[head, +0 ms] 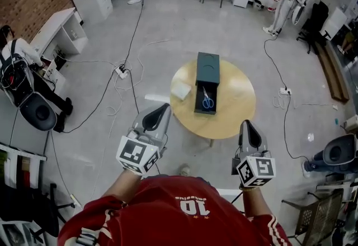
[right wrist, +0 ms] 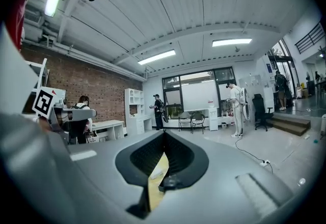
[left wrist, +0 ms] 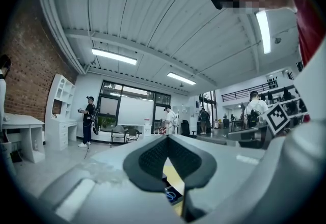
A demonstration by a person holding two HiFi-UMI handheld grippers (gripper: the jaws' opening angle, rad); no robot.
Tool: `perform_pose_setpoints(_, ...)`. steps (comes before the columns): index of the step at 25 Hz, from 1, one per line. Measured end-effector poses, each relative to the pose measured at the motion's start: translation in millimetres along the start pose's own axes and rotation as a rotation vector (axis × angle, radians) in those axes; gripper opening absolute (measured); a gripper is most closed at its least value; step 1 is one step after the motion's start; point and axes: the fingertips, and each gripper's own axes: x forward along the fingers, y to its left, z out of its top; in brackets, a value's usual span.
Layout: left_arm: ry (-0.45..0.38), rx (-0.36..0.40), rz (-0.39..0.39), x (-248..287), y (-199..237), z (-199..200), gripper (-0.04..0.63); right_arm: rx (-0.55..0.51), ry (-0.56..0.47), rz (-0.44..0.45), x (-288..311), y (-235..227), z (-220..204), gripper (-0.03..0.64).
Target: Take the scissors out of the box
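A round pale wooden bench is standing on the grey floor ahead of the person in the red shirt; a long dark green rectangular box is lying across the middle of the bench, with the half nearer the person lying open; the blue-handled metal scissors are lying inside that open half, their blue loops pointing toward the bench's near edge; a small white square pad is resting on the left part of the bench, just beside the box.

The left gripper is hovering at the bench's near left edge, apart from the box; its jaws are meeting at the tips, closed on nothing; in the left gripper view a strip of the bench and a blue loop of the scissors are showing through the notch below the closed tips.

The right gripper is hanging just short of the bench's near right edge; its jaws are likewise pressing together with nothing between them; in the right gripper view a sliver of the bench is showing below the tips.

A white power strip with trailing cables is lying on the floor well to the left of the bench.
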Motion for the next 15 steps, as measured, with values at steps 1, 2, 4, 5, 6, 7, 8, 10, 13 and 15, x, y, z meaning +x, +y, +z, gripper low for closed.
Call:
perform_pose_setpoints(1,0.004,0.006,0.005,5,0,0,0.003,0.006,0.000,0.009,4,-3,0,-0.009)
perform_pose_setpoints(2,0.006,0.013,0.010,9,0,1,0.003,0.009,0.000,0.017,8,-6,-1,-0.009)
perform_pose_setpoints(4,0.006,0.022,0.017,17,-3,4,0.003,0.010,0.004,0.026,13,-13,-2,-0.009)
perform_pose_setpoints(5,0.005,0.026,0.018,21,-5,5,0.003,0.012,0.005,0.028,14,-17,-3,-0.009)
perform_pose_setpoints(6,0.006,0.030,0.018,25,-7,6,0.003,0.016,0.007,0.028,16,-21,-4,-0.009)
perform_pose_setpoints(7,0.009,0.034,0.017,28,-9,6,0.003,0.022,0.008,0.027,17,-25,-5,-0.009)
perform_pose_setpoints(8,0.013,0.038,0.017,32,-11,6,0.003,0.030,0.008,0.027,18,-29,-6,-0.009)
perform_pose_setpoints(10,0.020,0.044,0.018,39,-14,5,0.003,0.043,0.005,0.027,19,-35,-5,-0.009)
perform_pose_setpoints(13,0.027,0.060,0.005,47,-20,7,0.003,0.051,-0.003,0.031,19,-40,-4,-0.009)
perform_pose_setpoints(15,0.034,0.067,-0.004,51,-23,9,0.003,0.060,-0.005,0.030,19,-43,-4,-0.008)
